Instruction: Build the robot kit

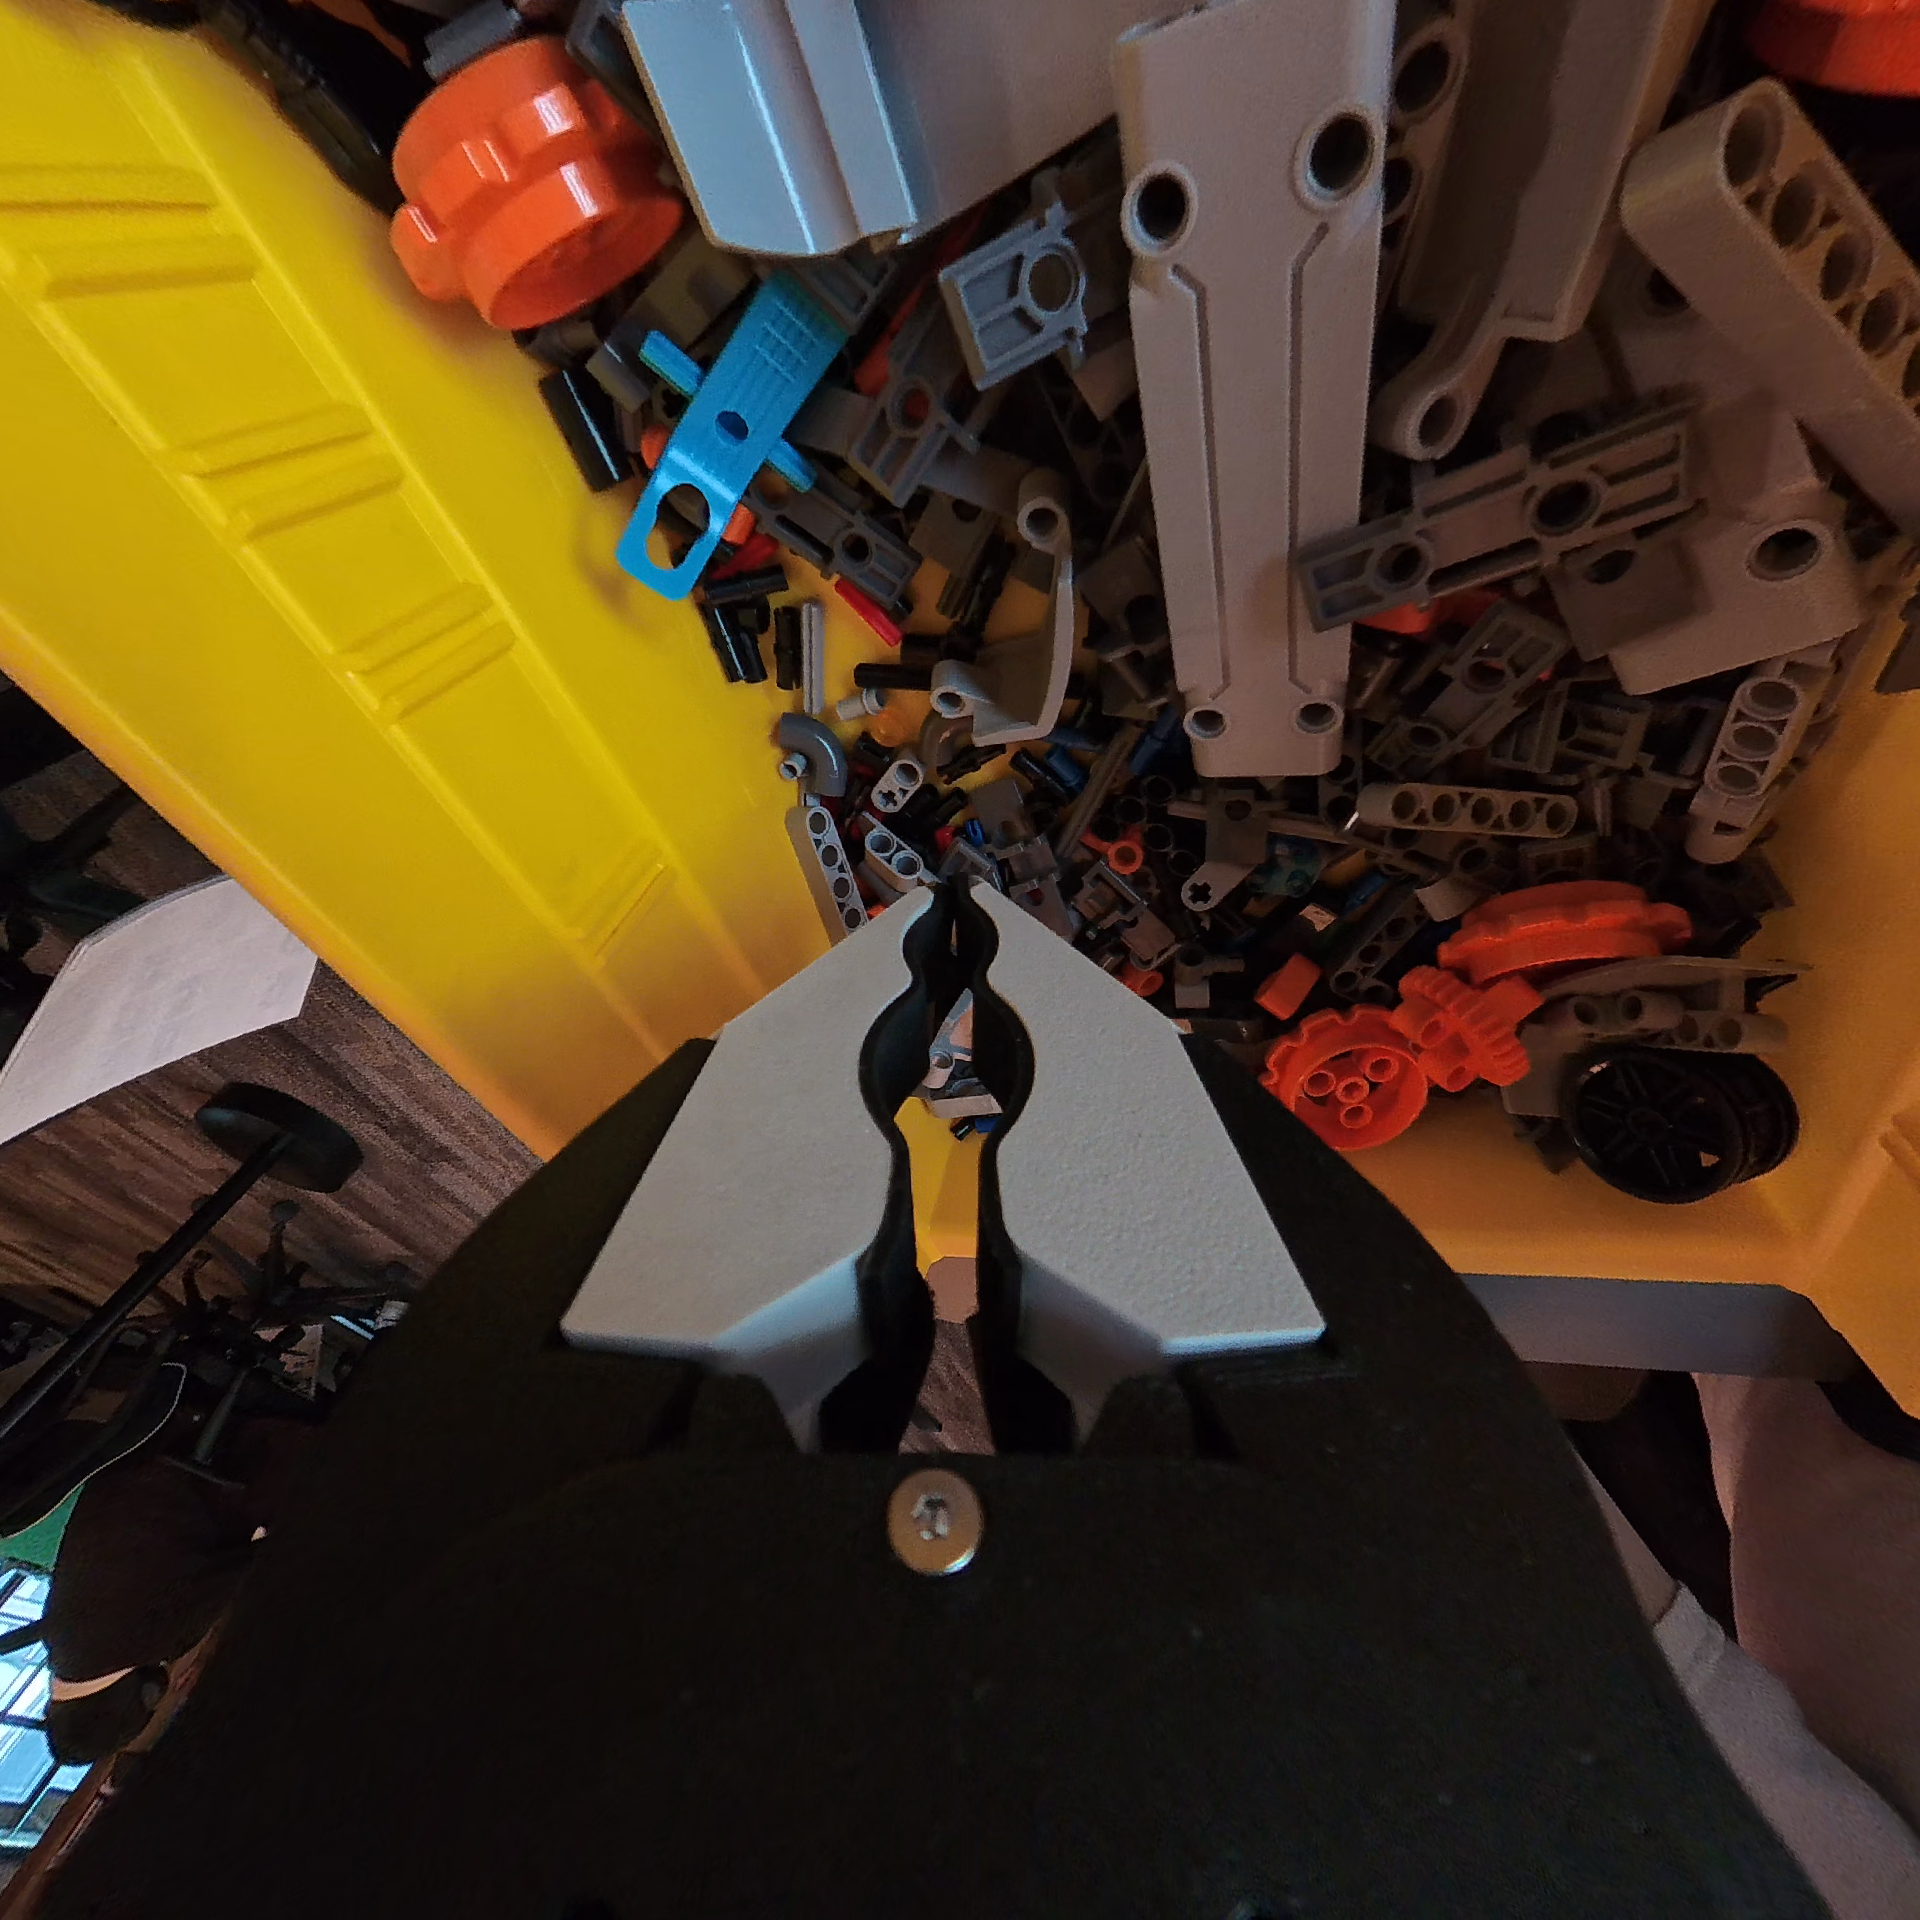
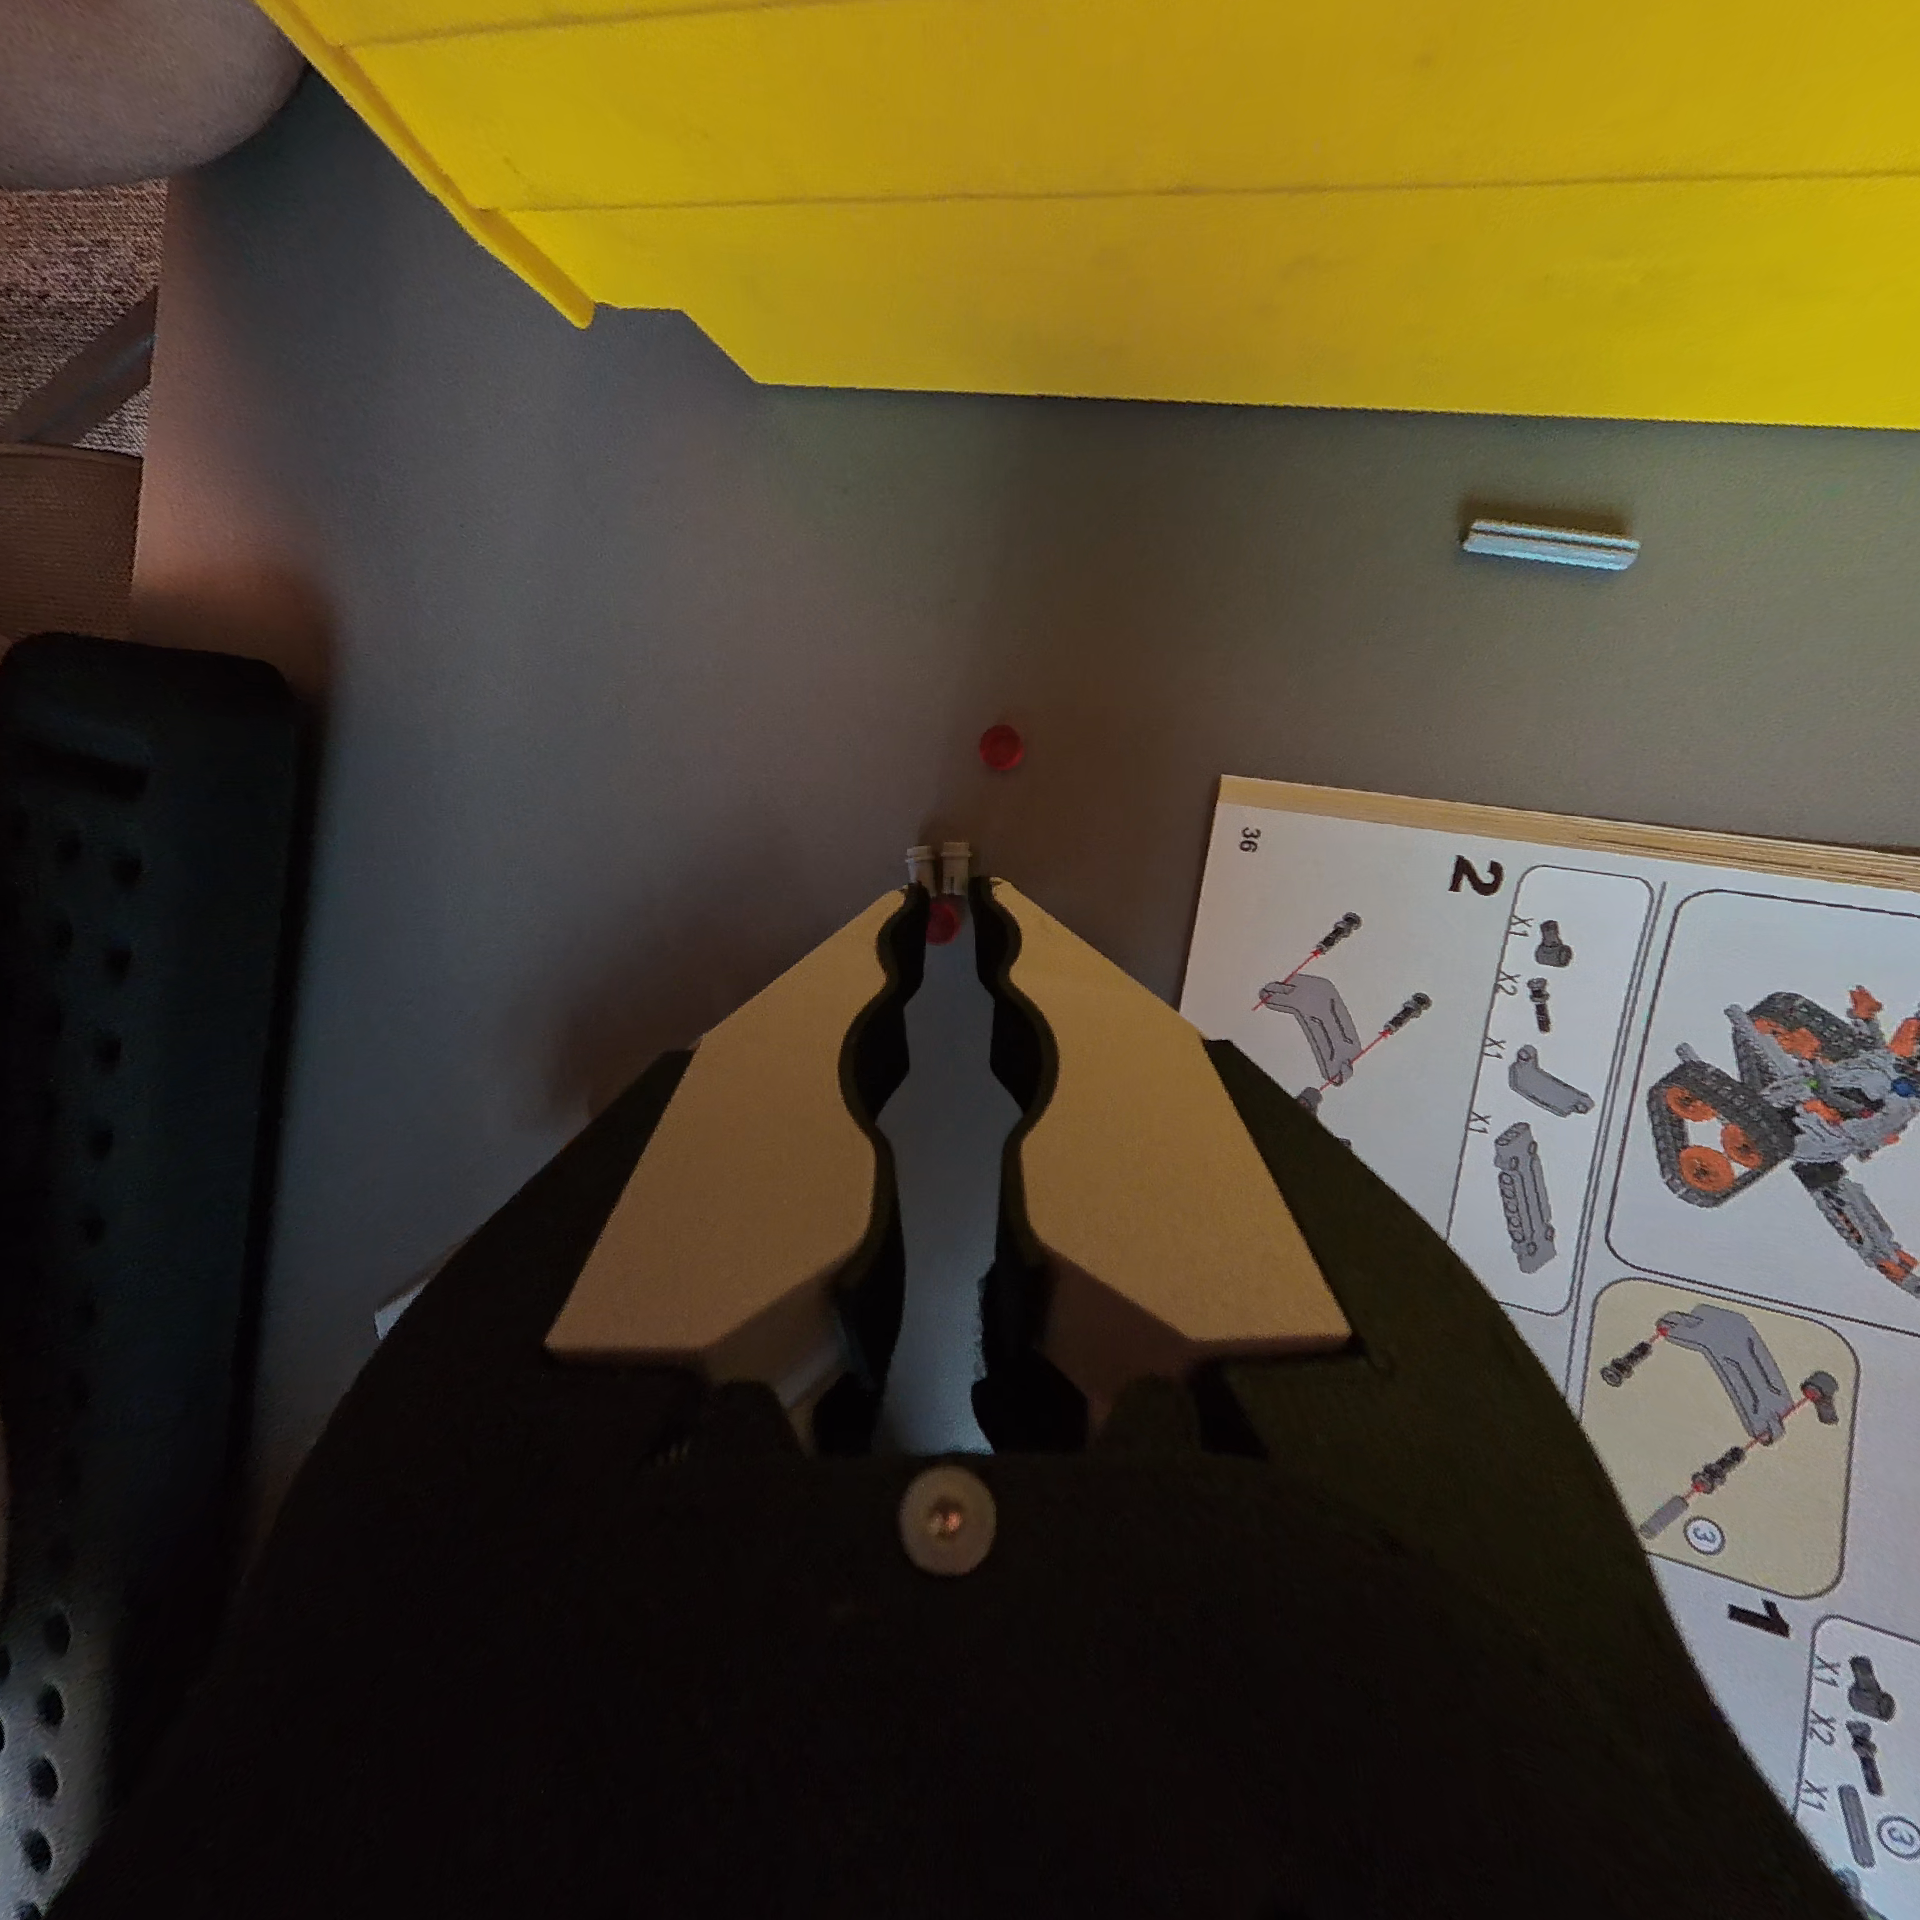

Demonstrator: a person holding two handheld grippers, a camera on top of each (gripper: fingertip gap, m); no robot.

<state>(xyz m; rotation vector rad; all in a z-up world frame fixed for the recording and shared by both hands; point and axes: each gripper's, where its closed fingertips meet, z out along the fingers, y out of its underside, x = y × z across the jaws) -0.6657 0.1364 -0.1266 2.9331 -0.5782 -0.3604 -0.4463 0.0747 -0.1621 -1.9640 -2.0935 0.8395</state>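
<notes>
- Left wrist view: my left hand-held gripper (image 1: 958, 902) is clenched, its black tips meeting with nothing that I can make out between them, right over the near edge of a heap of plastic building pieces (image 1: 1195, 831).
- The heap lies in a yellow bin (image 1: 312, 499) with ribbed walls. Just ahead of the tips are small black pins and grey connectors; farther in lie a long light grey panel (image 1: 1242, 416), a blue flat tool (image 1: 727, 426), an orange wheel hub (image 1: 530, 187) and, to the right, orange gears (image 1: 1392, 1049) beside a black tyre (image 1: 1673, 1122).
- I can read no brand or writing here.
- Past the bin's wall, far below, I see a wood-patterned floor (image 1: 343, 1049) and the dark base of a chair.
- Right wrist view: my right hand-held gripper (image 2: 948, 891) grasps two small pale pins (image 2: 940, 862) side by side at its very tips, just above the grey desk (image 2: 623, 623).
- A small red round stud (image 2: 1001, 748) lies on the desk just beyond the pins; a second red stud shows between the fingers, behind the pins.
- A short grey axle (image 2: 1548, 545) lies farther off to the right, near the yellow bin's outer wall (image 2: 1143, 208).
- An open instruction booklet (image 2: 1558, 1143) lies at the right, printed with numbered steps and part drawings.
- A black perforated object (image 2: 135, 1039) stands at the left edge.
</notes>
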